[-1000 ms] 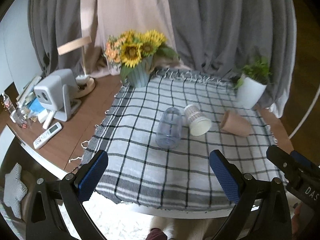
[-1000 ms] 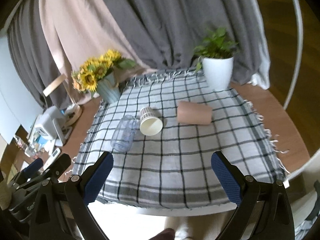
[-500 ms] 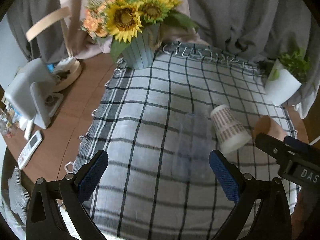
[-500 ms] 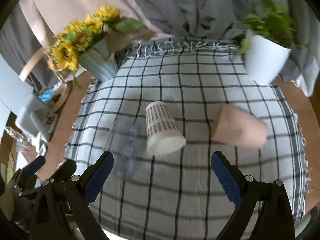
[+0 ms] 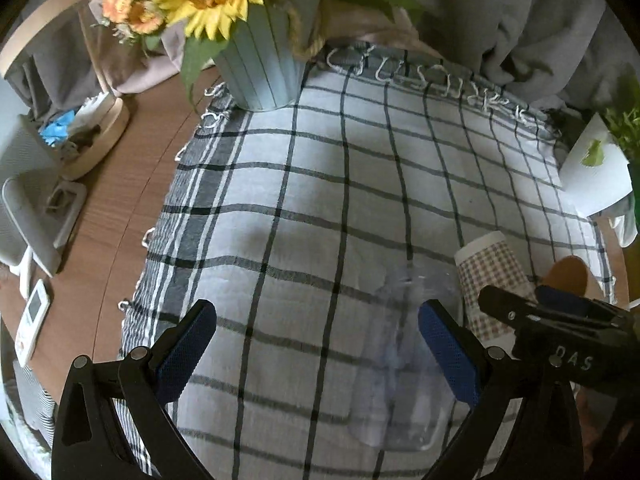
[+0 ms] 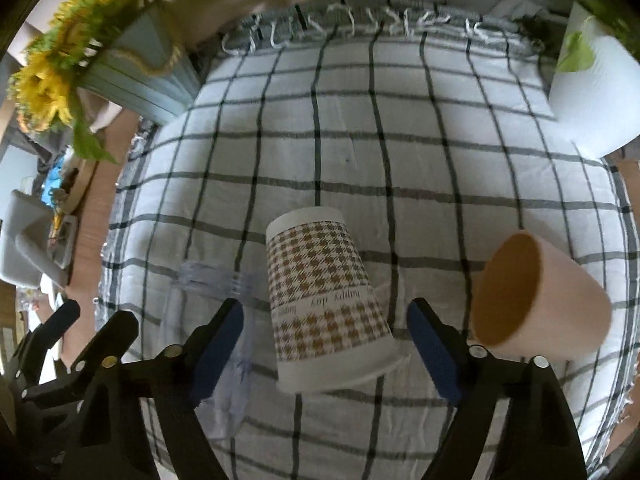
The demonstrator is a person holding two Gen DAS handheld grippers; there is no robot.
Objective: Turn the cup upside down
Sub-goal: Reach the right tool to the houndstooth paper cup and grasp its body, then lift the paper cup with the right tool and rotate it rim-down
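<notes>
Three cups lie on their sides on a checked cloth (image 6: 360,152). A clear plastic cup (image 5: 404,364) lies at the left, under my left gripper's right finger. A white paper cup with a brown houndstooth pattern (image 6: 324,300) lies in the middle, its open end toward me, between the open fingers of my right gripper (image 6: 326,354). A pink cup (image 6: 540,300) lies at the right, just beyond the right finger. My left gripper (image 5: 318,350) is open and empty above the cloth. The clear cup also shows in the right wrist view (image 6: 216,320).
A pale blue pot of sunflowers (image 5: 264,60) stands at the cloth's back left. A white plant pot (image 6: 596,96) stands at the back right. A white device (image 5: 24,208), a remote (image 5: 32,320) and a round tray (image 5: 96,140) sit on the wooden table to the left.
Both grippers have moved forward and down toward the cups. The patterned cup now sits between my right gripper's fingers, and the clear cup is close under my left gripper. Both stay open.
</notes>
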